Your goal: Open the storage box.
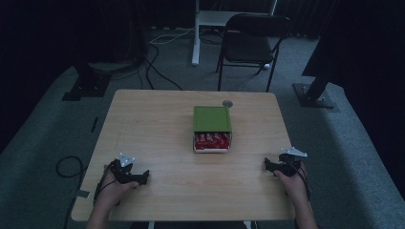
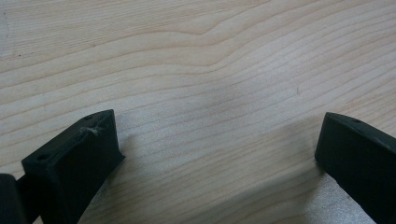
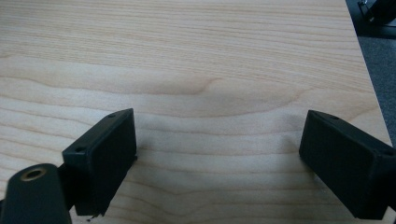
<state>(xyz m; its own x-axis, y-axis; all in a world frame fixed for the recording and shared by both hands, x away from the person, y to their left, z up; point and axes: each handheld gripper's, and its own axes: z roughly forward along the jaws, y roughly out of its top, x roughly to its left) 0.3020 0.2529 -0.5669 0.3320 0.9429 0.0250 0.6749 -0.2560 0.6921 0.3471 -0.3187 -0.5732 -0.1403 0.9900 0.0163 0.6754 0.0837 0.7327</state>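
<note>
- No text, label, brand, number or sign can be read anywhere.
- The red packets (image 1: 211, 140) in the green box (image 1: 212, 119) on the table carry white marks (too small and blurred to make out as letters).
- The green lid is plain.
</note>
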